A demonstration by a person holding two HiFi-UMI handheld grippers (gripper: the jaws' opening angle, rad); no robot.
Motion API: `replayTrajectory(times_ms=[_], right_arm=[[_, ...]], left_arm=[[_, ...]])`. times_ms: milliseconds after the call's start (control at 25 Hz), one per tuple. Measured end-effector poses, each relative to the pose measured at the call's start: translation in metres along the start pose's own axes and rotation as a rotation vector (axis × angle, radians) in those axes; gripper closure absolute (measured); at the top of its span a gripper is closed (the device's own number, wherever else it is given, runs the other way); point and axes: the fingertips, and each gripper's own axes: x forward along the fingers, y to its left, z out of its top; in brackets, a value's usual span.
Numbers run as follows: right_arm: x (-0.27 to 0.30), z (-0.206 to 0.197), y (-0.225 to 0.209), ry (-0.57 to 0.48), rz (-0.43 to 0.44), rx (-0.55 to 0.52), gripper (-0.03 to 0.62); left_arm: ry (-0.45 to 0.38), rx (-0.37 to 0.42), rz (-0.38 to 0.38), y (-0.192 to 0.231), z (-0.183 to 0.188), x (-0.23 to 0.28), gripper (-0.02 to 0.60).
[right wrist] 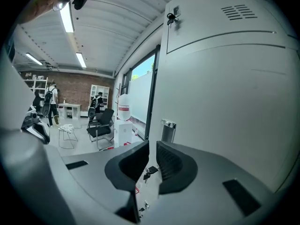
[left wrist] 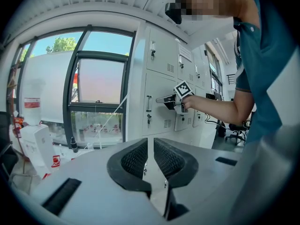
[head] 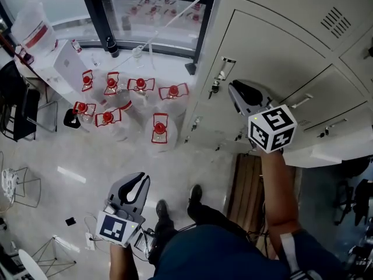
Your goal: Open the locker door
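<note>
The pale grey metal locker door (right wrist: pixel 225 102) is closed. Its upright chrome pull handle (right wrist: pixel 168 130) sits at the door's window-side edge, and every place below is given from that handle. The right gripper (right wrist: pixel 151 149) is just beside and slightly below it, pointing at it, not touching. Its black ribbed jaws are clenched together on nothing. The left gripper (head: pixel 135 185) hangs well below and away from the handle, over the floor. Its jaws are also pinched to a thin slit and empty. The main risk, as I judge it, is that clenched jaws cannot straddle the handle. Pushing in like this would only knock the tips against the chrome or the door skin and skid off. A small key with a dark fob (right wrist: pixel 150 171) hangs from a lock below the handle and could snag the jaws. If the door is locked, a hard pull would slip the grip. No brand or wording is legible. Only the black-and-white square-marker cube (head: pixel 271 127) shows print, and the red labels on the clear water jugs (head: pixel 160 130) far below are too small to read.
</note>
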Motion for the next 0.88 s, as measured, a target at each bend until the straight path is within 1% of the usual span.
replayTrajectory(times_ms=[200,400,640,680,720,880], right_arm=[[0.023,-0.009,-0.003,0.018,-0.028,-0.026,0.554],[0.043,-0.017,-0.006,0.031,-0.053,-0.029,0.554],[0.061,-0.021,-0.014,0.024,-0.110,-0.038,0.549],[0.063,-0.021,-0.014,0.026,-0.116,-0.035,0.518],[0.066,-0.022,-0.013,0.028,-0.118,-0.033,0.462],[0.078,-0.026,-0.007,0.037,-0.119,-0.031,0.456]], left_arm=[[0.012,-0.015,0.005,0.001,-0.011,0.004,0.528],[0.037,-0.030,0.011,0.005,-0.024,0.006,0.528],[0.042,-0.051,0.014,0.009,-0.032,0.010,0.528],[0.043,-0.053,0.014,0.010,-0.033,0.010,0.528],[0.044,-0.053,0.014,0.011,-0.034,0.010,0.528],[0.042,-0.056,0.014,0.015,-0.035,0.009,0.528]])
